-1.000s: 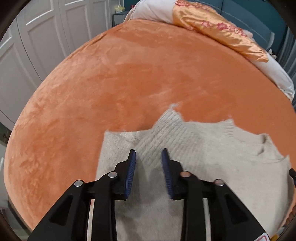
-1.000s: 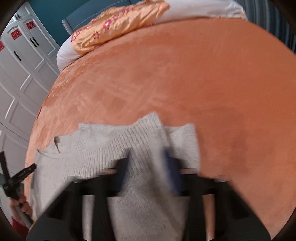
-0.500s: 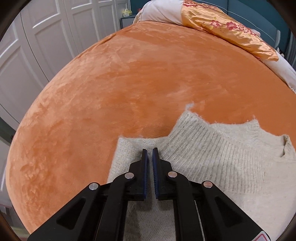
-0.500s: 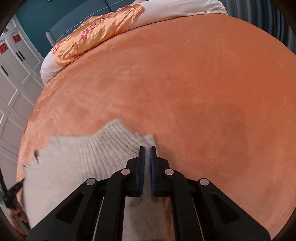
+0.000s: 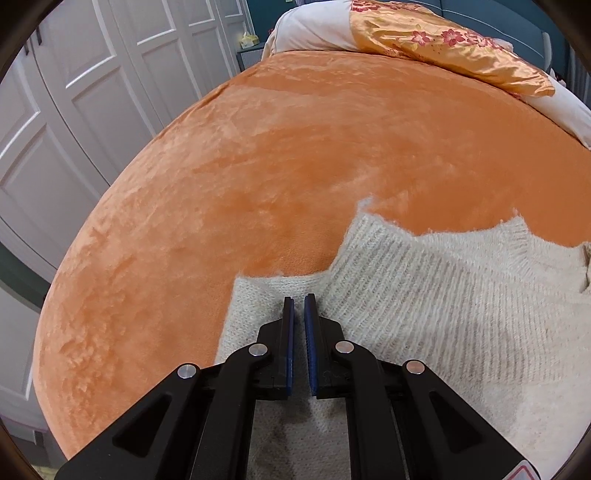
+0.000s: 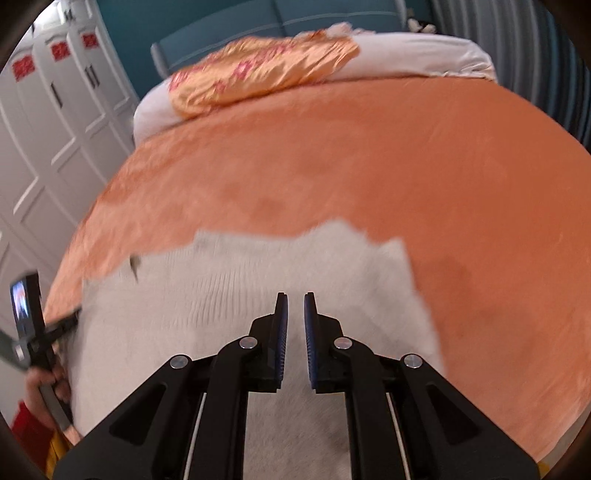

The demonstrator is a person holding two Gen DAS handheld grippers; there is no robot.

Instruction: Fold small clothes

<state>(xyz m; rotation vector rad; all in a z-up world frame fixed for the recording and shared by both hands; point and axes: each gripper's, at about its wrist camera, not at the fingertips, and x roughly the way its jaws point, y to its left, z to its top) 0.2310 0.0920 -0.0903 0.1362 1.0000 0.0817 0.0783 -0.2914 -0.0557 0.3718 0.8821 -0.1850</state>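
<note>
A cream knitted sweater (image 5: 443,295) lies flat on the orange bed cover (image 5: 258,166), with a ribbed sleeve folded across its body. My left gripper (image 5: 299,299) is shut, its blue pads almost touching, over the sweater's near left edge; I cannot tell whether cloth is pinched. In the right wrist view the sweater (image 6: 240,295) is blurred by motion. My right gripper (image 6: 293,295) hovers above its right part with a narrow gap between the pads and nothing held.
Orange floral pillow (image 5: 443,44) and white bedding (image 5: 314,29) lie at the head of the bed. White wardrobe doors (image 5: 92,92) stand to the left. The left hand and its gripper handle (image 6: 33,332) show at the right view's left edge.
The left gripper closed from wide open onto the sweater's left part and stays shut. The right gripper closed half a second ago, then parted slightly and pulled back over the sweater.
</note>
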